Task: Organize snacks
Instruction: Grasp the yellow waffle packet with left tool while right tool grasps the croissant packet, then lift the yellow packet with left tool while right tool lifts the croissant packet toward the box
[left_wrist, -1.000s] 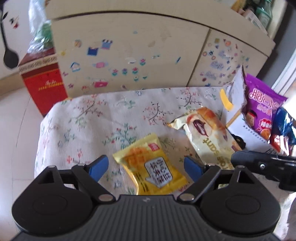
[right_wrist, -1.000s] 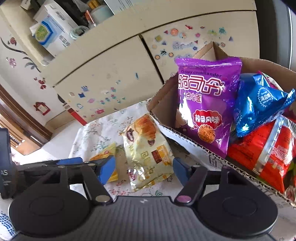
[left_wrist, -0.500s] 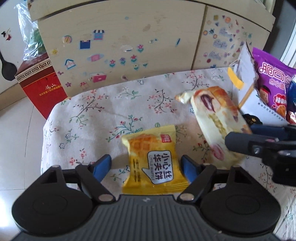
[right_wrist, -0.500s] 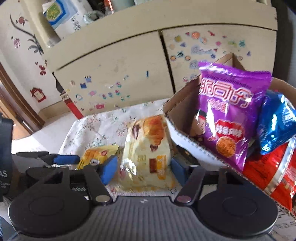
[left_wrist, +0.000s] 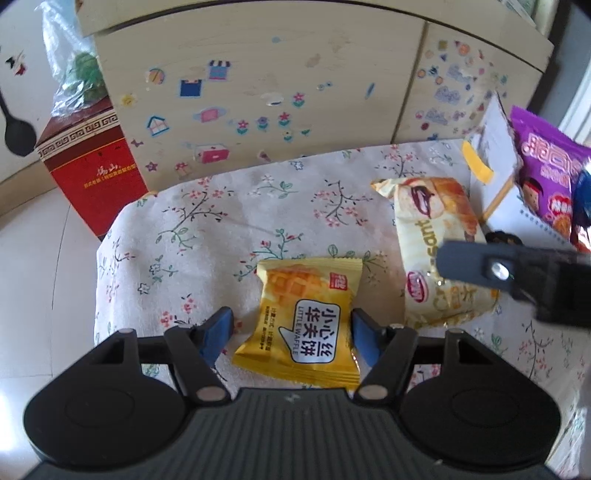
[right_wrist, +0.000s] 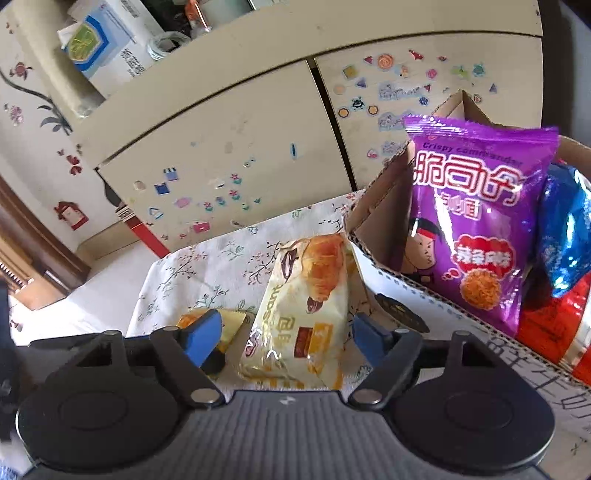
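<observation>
A yellow waffle packet (left_wrist: 306, 321) lies on the flowered cloth (left_wrist: 207, 229) between the blue pads of my left gripper (left_wrist: 291, 336). Its jaws are closing; the right pad is at the packet's edge, the left one still off it. Right of it lies a cream croissant packet (left_wrist: 436, 236), with one finger of my right gripper (left_wrist: 480, 266) across it. In the right wrist view the croissant packet (right_wrist: 306, 295) sits between the pads of my right gripper (right_wrist: 286, 339), whose jaws are opening with gaps on both sides. The waffle packet (right_wrist: 229, 321) peeks out behind its left finger.
An open cardboard box (right_wrist: 384, 206) stands at the right on the cloth, holding a purple packet (right_wrist: 476, 214), a blue packet (right_wrist: 565, 229) and a red packet (right_wrist: 554, 332). A stickered cabinet (left_wrist: 277, 92) rises behind the table. A red carton (left_wrist: 92, 166) stands on the floor at the left.
My left jaws have narrowed around the waffle packet. My right jaws closed in on the croissant packet half a second ago and now stand wider apart.
</observation>
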